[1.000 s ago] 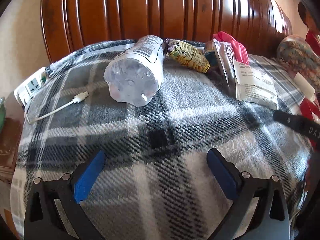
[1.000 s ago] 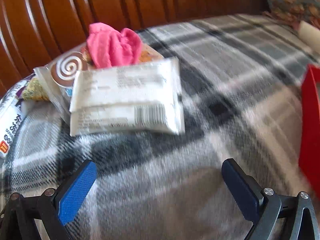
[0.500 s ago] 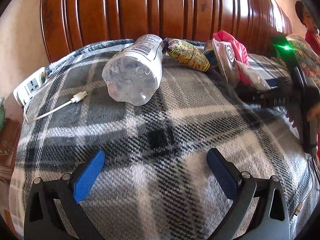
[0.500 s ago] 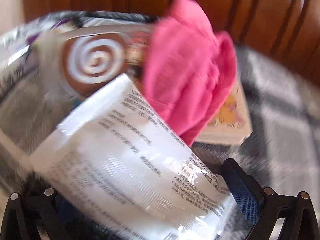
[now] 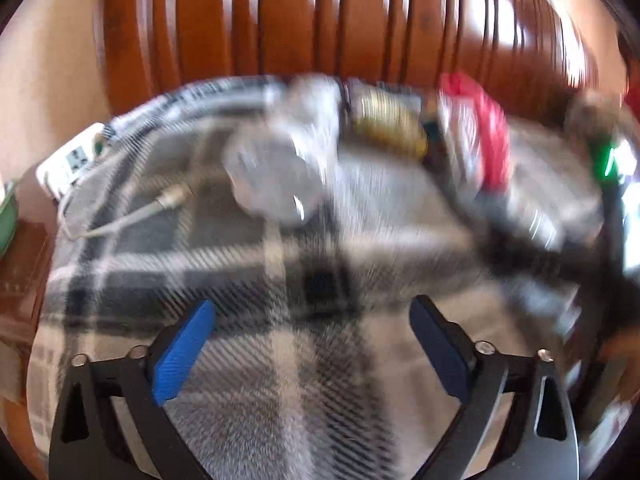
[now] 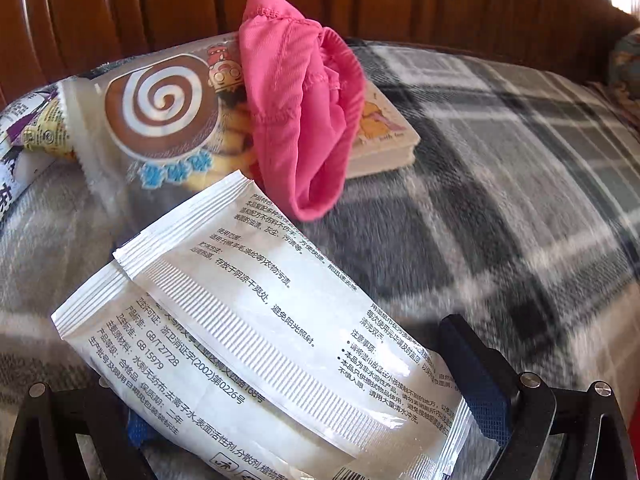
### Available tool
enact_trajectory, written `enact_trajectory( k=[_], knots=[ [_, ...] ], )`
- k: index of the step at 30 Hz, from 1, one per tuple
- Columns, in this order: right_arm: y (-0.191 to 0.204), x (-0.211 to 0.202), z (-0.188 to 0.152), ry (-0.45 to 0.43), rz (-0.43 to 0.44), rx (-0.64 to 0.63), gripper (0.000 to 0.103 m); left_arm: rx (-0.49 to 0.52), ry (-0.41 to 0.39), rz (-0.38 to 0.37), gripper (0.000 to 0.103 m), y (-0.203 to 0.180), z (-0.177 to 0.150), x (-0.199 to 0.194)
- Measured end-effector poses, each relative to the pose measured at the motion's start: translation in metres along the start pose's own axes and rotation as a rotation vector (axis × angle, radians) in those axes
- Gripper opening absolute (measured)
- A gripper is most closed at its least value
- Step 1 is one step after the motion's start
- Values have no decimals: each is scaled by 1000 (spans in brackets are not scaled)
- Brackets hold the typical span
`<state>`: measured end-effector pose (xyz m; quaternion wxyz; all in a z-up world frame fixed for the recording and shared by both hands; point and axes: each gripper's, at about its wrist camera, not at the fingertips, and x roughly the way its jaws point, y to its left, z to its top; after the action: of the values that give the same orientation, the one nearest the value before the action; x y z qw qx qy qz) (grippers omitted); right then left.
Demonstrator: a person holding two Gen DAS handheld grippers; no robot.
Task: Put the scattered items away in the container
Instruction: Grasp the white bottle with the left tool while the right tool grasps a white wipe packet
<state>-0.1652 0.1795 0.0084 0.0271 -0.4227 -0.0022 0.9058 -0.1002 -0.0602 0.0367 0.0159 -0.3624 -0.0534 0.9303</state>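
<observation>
1. Over the near part of the plaid blanket (image 5: 280, 280), in the left wrist view, the left gripper (image 5: 312, 344) is hanging with its blue-padded jaws spread wide and nothing between them; the whole picture is smeared by motion.
2. Toward the far edge of the blanket, against the wooden headboard (image 5: 320, 20), a clear plastic bottle (image 5: 280, 168) is lying on its side with its base facing the camera.
3. Just to the right of the bottle, a yellow snack packet (image 5: 388, 128) is lying along the far edge, and beyond it something red (image 5: 488, 132) is showing, too blurred to make out.
4. At the left edge of the blanket, a white cable (image 5: 132, 212) is trailing toward a white power strip (image 5: 72, 160) that is sitting just off the blanket.
5. At the right edge, a dark device with a green light (image 5: 608, 160) is showing; it is too blurred to tell more.
6. At the near edge of the right wrist view, the right gripper (image 6: 304, 420) is closing its jaws on two white wipe sachets (image 6: 260, 340), which are lying overlapped between the pads (image 6: 484, 404).
7. Behind the sachets, a swirl-printed snack bag (image 6: 160, 120) is leaning near the headboard (image 6: 120, 8).
8. A pink cloth (image 6: 300, 120) is draping over the bag and over a small book (image 6: 384, 132) lying on the blanket (image 6: 500, 200).
9. At the bottom right corner, a sliver of red (image 6: 634, 424) is showing; I cannot tell what it is.
</observation>
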Motion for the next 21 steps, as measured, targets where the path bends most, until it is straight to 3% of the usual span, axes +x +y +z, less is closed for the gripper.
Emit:
enact_trajectory(
  k=[3, 7, 9, 12, 13, 15, 16, 17, 21],
  knots=[
    [0, 8, 5, 3, 15, 14, 99, -7, -103, -60, 103, 0, 33, -21],
    [-9, 15, 14, 0, 14, 14, 99, 32, -131, -60, 103, 9, 84, -9],
    [-12, 16, 16, -1, 18, 17, 99, 10, -86, -38, 103, 17, 99, 17],
    [-2, 13, 4, -5, 20, 18, 100, -25, 107, -32, 103, 29, 108, 88],
    [3, 11, -4, -6, 21, 20, 100, 6, 141, 13, 103, 29, 103, 110],
    [5, 8, -8, -8, 27, 24, 100, 166, 101, 189, 103, 14, 90, 130],
    [5, 7, -9, -8, 34, 27, 100, 205, 91, 230, 103, 5, 89, 130],
    [5, 4, -12, -8, 44, 32, 101, 219, 82, 246, 103, 0, 90, 129],
    [6, 5, -13, 1, 54, 31, 103, 170, 89, 192, 103, 8, 93, 126]
  ],
)
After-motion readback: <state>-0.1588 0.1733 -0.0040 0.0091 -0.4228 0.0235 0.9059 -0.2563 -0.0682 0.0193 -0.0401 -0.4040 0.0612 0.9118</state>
